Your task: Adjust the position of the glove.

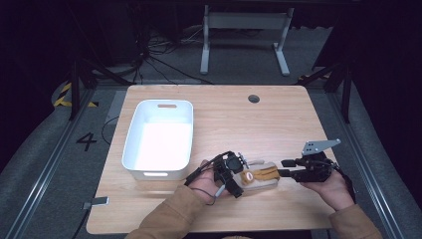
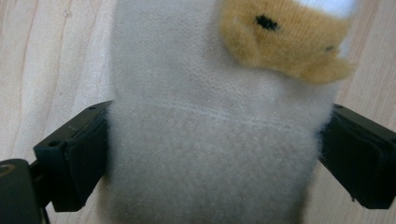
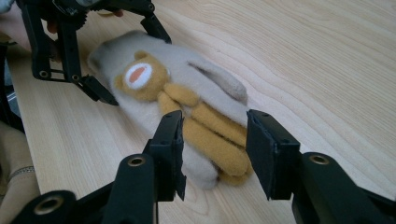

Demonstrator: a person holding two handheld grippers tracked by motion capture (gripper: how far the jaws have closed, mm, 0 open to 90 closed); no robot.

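Observation:
A beige fuzzy mitten (image 1: 259,175) with an orange bear sewn on it lies flat near the table's front edge. My left gripper (image 1: 240,178) is at its cuff end. In the left gripper view the cuff (image 2: 210,140) sits between the two wide-apart jaws of that gripper (image 2: 215,154), which touch its sides without squeezing it. My right gripper (image 1: 282,168) comes in from the right. Its jaws stand open on either side of the mitten's (image 3: 187,98) fingertip end, where the bear's legs lie, around the gripper's midpoint (image 3: 215,140). The left gripper (image 3: 133,65) straddles the far end there.
A white plastic bin (image 1: 132,144) stands to the left of the mitten, nothing visible inside. The wooden table (image 1: 239,119) has a cable hole (image 1: 254,98) near its far edge. A small grey clip (image 1: 97,201) sits at the front left edge.

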